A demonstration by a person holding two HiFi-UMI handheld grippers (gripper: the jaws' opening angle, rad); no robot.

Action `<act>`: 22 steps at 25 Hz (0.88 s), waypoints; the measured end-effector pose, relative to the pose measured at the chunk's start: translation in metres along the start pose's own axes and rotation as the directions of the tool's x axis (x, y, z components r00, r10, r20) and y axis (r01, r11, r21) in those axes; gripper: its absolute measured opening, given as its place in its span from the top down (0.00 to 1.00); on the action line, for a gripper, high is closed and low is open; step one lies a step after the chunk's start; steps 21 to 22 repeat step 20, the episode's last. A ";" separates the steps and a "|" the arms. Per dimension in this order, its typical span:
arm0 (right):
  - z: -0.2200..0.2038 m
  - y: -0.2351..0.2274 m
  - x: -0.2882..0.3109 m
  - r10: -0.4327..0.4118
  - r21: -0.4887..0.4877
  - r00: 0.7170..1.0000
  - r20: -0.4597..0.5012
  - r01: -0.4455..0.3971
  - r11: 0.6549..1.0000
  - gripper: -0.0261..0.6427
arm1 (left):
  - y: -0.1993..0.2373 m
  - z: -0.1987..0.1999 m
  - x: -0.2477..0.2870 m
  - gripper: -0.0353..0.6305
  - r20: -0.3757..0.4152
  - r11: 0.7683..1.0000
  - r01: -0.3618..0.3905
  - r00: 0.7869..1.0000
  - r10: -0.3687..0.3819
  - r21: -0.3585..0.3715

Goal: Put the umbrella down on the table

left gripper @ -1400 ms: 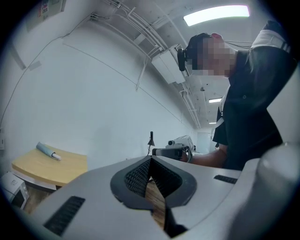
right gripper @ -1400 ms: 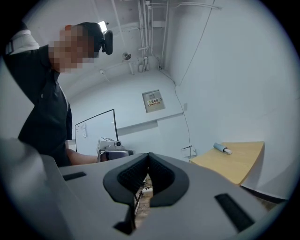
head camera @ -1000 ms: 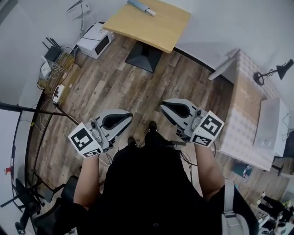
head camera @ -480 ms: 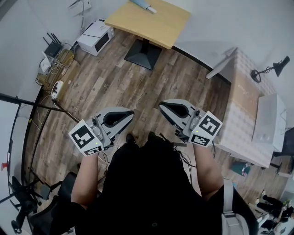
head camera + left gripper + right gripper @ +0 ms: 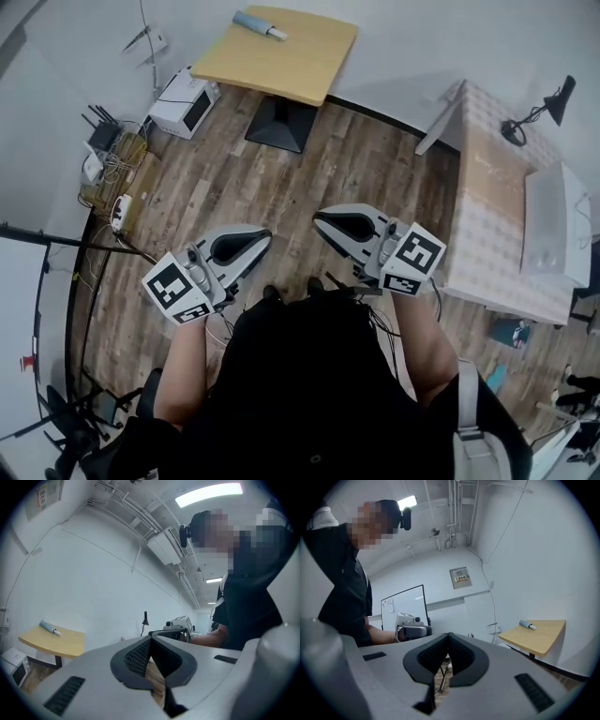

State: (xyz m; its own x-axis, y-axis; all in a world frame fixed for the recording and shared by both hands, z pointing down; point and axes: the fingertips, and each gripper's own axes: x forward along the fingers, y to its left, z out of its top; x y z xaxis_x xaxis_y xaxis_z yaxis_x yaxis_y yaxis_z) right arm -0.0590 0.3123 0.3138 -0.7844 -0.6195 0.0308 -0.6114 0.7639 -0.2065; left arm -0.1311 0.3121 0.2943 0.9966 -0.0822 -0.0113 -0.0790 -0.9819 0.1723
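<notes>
While the folded umbrella point(image 5: 255, 23) lies on the yellow table point(image 5: 300, 61) at the top of the head view, left of centre, the left gripper point(image 5: 263, 235) and right gripper point(image 5: 321, 217) hang level at mid-frame, well apart from it, jaws pressed together on nothing. Probably light, with soft, slippery fabric over a stiff shaft, the umbrella looks best pinched mid-body, across its width.
</notes>
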 end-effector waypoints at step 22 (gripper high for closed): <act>-0.009 -0.057 -0.044 -0.007 0.043 1.000 0.020 0.006 0.999 0.93 | -0.003 -0.020 0.066 0.93 -0.075 0.999 -0.021 0.997 0.019 -0.027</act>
